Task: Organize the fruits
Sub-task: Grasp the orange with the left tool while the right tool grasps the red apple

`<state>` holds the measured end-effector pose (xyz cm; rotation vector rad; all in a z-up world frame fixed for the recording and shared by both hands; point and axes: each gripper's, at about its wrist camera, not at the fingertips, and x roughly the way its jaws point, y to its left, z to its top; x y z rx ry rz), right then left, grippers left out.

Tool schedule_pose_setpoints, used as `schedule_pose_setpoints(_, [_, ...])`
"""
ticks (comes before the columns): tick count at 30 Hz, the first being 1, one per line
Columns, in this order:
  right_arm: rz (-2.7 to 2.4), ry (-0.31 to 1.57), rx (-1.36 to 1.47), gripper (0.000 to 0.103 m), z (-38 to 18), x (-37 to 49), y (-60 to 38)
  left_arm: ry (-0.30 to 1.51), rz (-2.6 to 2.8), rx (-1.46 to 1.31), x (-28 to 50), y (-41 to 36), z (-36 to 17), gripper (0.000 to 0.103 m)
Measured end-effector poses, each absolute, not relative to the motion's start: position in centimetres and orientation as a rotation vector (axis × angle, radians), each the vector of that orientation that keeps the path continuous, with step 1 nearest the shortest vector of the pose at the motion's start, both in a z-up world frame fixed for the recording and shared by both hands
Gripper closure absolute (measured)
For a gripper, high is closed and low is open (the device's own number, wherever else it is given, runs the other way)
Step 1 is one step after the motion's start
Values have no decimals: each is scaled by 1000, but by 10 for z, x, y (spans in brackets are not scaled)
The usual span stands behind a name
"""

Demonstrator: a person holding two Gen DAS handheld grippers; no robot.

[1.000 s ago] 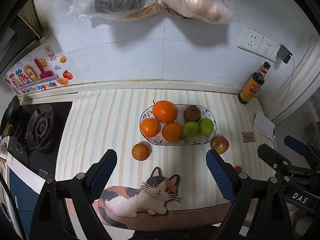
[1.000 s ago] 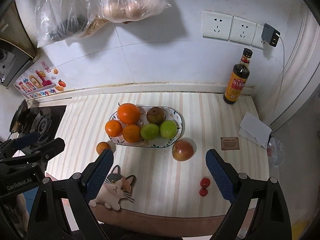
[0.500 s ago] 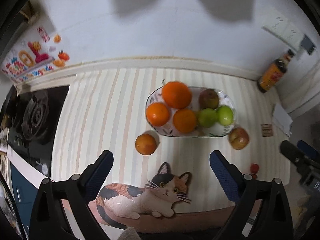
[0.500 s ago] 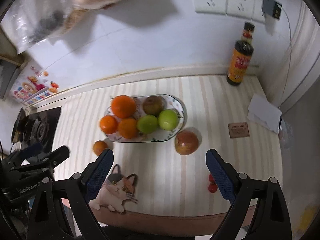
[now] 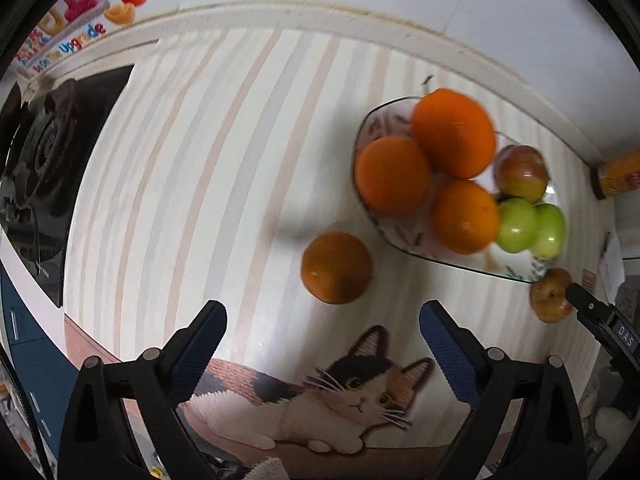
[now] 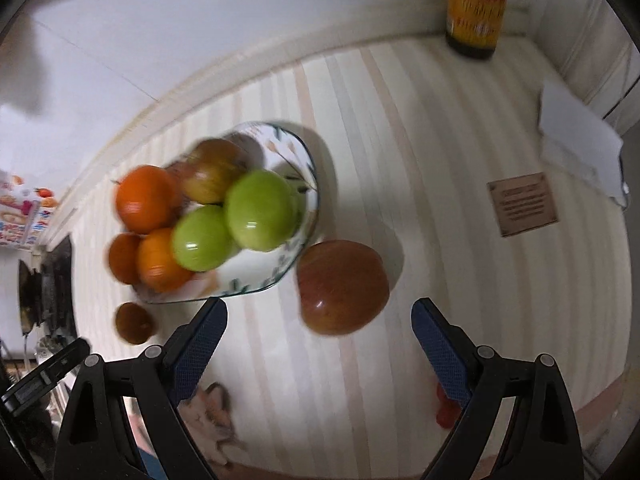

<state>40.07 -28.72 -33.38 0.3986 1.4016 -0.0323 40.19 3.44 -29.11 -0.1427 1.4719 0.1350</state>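
Observation:
A patterned fruit bowl [image 5: 370, 128] [image 6: 308, 168] holds three oranges, two green apples and a brownish apple. A loose orange [image 5: 337, 267] lies on the striped counter left of the bowl, just ahead of my open, empty left gripper [image 5: 322, 340]; it also shows in the right wrist view [image 6: 134, 322]. A loose red apple [image 6: 343, 286] lies right of the bowl, just ahead of my open, empty right gripper [image 6: 320, 338]; it also shows in the left wrist view [image 5: 550, 295]. Small red fruits [image 6: 446, 412] lie near the right finger.
A gas stove [image 5: 44, 160] sits at the left end of the counter. A sauce bottle [image 6: 476, 8] stands by the back wall at right. A brown card [image 6: 522, 204] and white paper [image 6: 576, 140] lie at right. A cat mat [image 5: 320, 404] lies at the front edge.
Both grippers have moved down and forward toward the counter. The left now hovers close to the loose orange, the right close to the red apple. Both stay open.

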Motion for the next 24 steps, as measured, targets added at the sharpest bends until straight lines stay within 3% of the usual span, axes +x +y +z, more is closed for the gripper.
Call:
schedule_pose_setpoints(7, [-60, 1416, 283, 22, -358, 410, -272, 1517, 158, -139, 413, 42, -318, 4])
schedule_pose_setpoints(10, [-59, 1403, 209, 35, -357, 410, -266, 1538, 140, -119, 420, 37, -330, 4])
schedule_pose_setpoints(15, [-45, 1414, 250, 36, -361, 410, -274, 1577, 88, -136, 426, 26, -353, 4])
schedule_pose_setpoints(17, [-43, 1422, 256, 35, -362, 411, -277, 1551, 64, -140, 426, 23, -355, 13])
schedule_pose_setpoints(18, [-42, 1427, 258, 35, -363, 412, -277, 1540, 60, -135, 426, 21, -355, 34])
schedule_pose_setpoints(19, [-39, 1429, 256, 35, -364, 413, -280, 1533, 57, -130, 425, 20, -357, 48])
schedule_pose_setpoints(24, [-28, 1425, 233, 35, -365, 422, -287, 1504, 50, -106, 417, 14, -356, 49])
